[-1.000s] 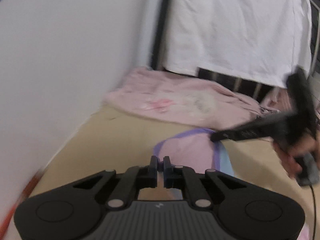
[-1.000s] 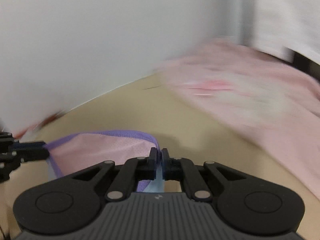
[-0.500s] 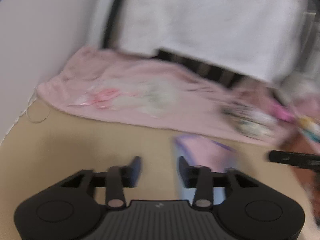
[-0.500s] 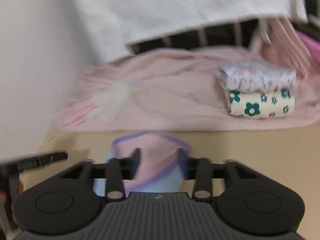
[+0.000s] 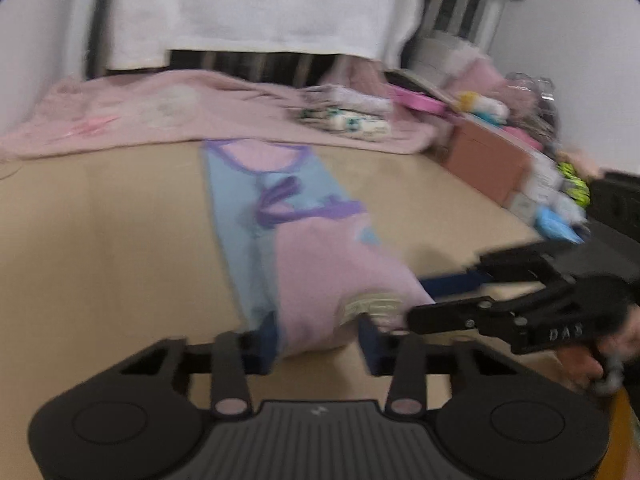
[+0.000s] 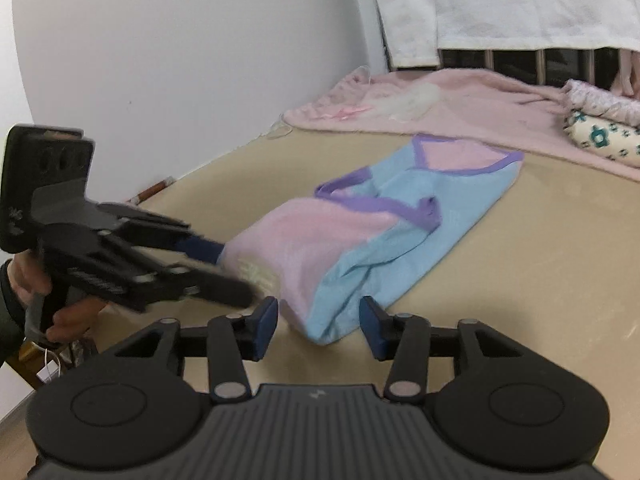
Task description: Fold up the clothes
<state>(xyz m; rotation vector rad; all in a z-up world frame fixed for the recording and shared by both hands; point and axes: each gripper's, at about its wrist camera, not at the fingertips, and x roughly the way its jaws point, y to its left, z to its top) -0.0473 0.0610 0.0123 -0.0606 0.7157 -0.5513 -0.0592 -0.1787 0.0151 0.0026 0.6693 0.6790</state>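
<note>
A small pink and blue garment (image 6: 384, 236) with purple trim lies folded into a long narrow strip on a tan surface (image 6: 540, 280). Its purple-edged neckline end points toward the far edge of the surface, where a pink blanket (image 6: 460, 108) is spread out. Its near end sits close to the front edge, between the 2 tools.

The left tool (image 5: 316, 338) is wide open and holds nothing. In the left wrist view, the near end of the garment (image 5: 320, 264) lies in the gap between its 2 blue-tipped fingers, with a pale label showing on the pink fabric.

The right tool (image 6: 318, 318) is also wide open and empty. In the right wrist view, the blue corner of the garment sits just ahead of the gap between its fingers. In that same view the left tool (image 6: 232, 270) comes in from the left side, its fingers spread on either side of the pink end of the garment.

A white wall (image 6: 180, 60) runs along the left edge of the surface. A folded stack of flower-print cloth (image 6: 600, 132) rests on the blanket at the far right. White cloth (image 6: 520, 0) hangs over a dark rail behind the blanket.
</note>
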